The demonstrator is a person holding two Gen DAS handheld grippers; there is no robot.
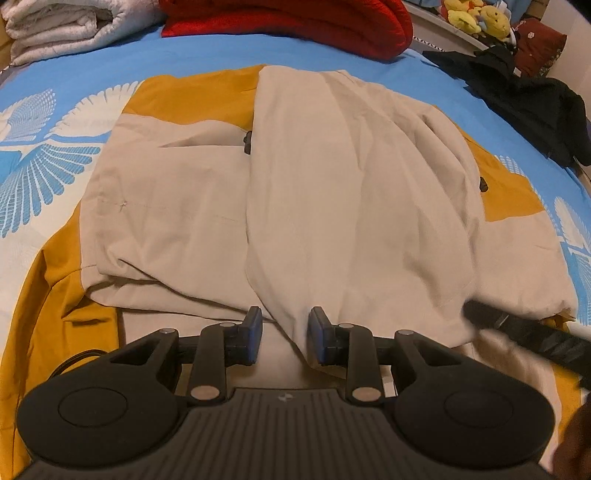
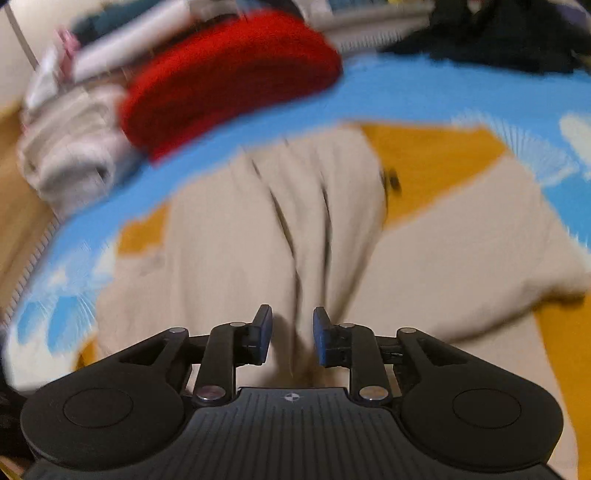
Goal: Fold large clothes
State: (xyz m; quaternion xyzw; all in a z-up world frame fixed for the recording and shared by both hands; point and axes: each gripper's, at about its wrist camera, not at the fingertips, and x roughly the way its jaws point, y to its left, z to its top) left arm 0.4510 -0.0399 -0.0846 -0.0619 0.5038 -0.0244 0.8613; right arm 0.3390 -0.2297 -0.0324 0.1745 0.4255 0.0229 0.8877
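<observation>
The beige and mustard jacket (image 1: 295, 192) lies on the blue bedspread (image 1: 221, 55), running lengthwise away from both tongs, one side folded over the middle. Left tongs (image 1: 285, 334) and right tongs (image 2: 292, 334) gape, released, holding nothing.

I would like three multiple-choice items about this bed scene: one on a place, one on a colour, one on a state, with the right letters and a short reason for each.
1. Where is the red bundle?
A. at the far edge of the bed, beyond the jacket
B. on top of the jacket
C. between the left gripper's fingers

2. Which colours has the jacket?
A. green and grey
B. beige and mustard yellow
C. black and red

3. How is the left gripper?
A. shut on a sleeve
B. shut on the sheet
C. open, nothing pinched

Answers:
1 A, it lies past the jacket's far end.
2 B, beige panels and mustard parts show.
3 C, a gap shows between its fingers.
</observation>
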